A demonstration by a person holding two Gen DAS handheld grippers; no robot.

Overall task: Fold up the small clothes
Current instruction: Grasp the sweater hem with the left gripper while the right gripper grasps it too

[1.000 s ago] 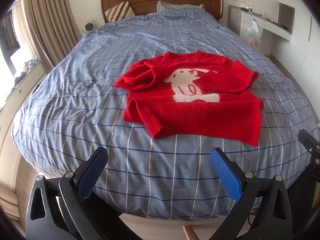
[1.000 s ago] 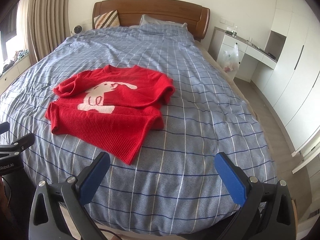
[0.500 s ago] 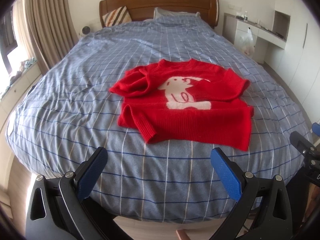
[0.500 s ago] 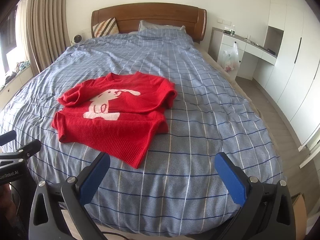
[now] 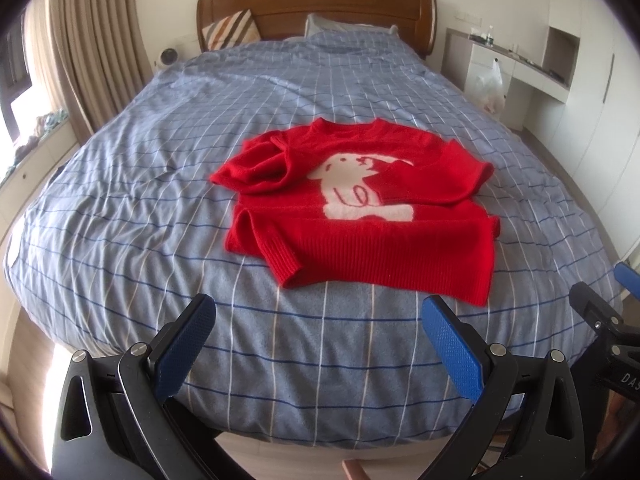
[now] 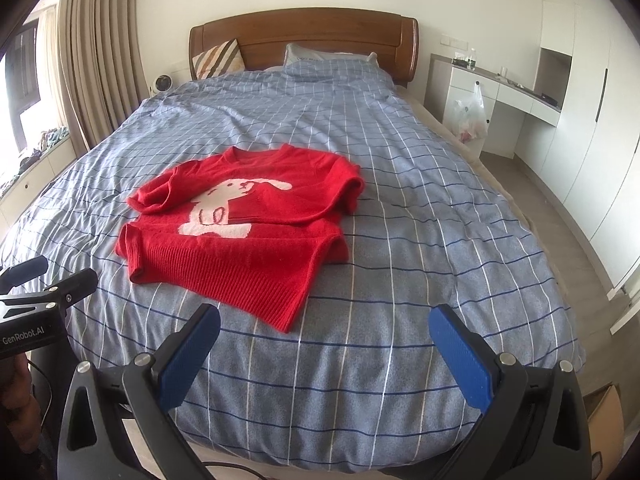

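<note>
A small red sweater (image 5: 360, 236) with a white dog on its front lies on the blue checked bed cover (image 5: 140, 208). Both sleeves are folded in over the chest. It also shows in the right wrist view (image 6: 240, 236), left of centre. My left gripper (image 5: 320, 344) is open and empty, held off the foot of the bed, short of the sweater's hem. My right gripper (image 6: 326, 344) is open and empty, also at the foot of the bed, to the right of the sweater. The left gripper's body (image 6: 36, 304) shows at the left edge of the right wrist view.
A wooden headboard (image 6: 304, 40) with pillows (image 6: 328, 60) stands at the far end. Curtains (image 6: 92, 60) hang on the left. A white desk (image 6: 508, 100) with a plastic bag (image 6: 470, 116) and wardrobes (image 6: 600, 120) line the right side.
Both grippers have drawn back from the bed and risen a little; the sweater looks smaller and further off in both views. The sweater has not moved.
</note>
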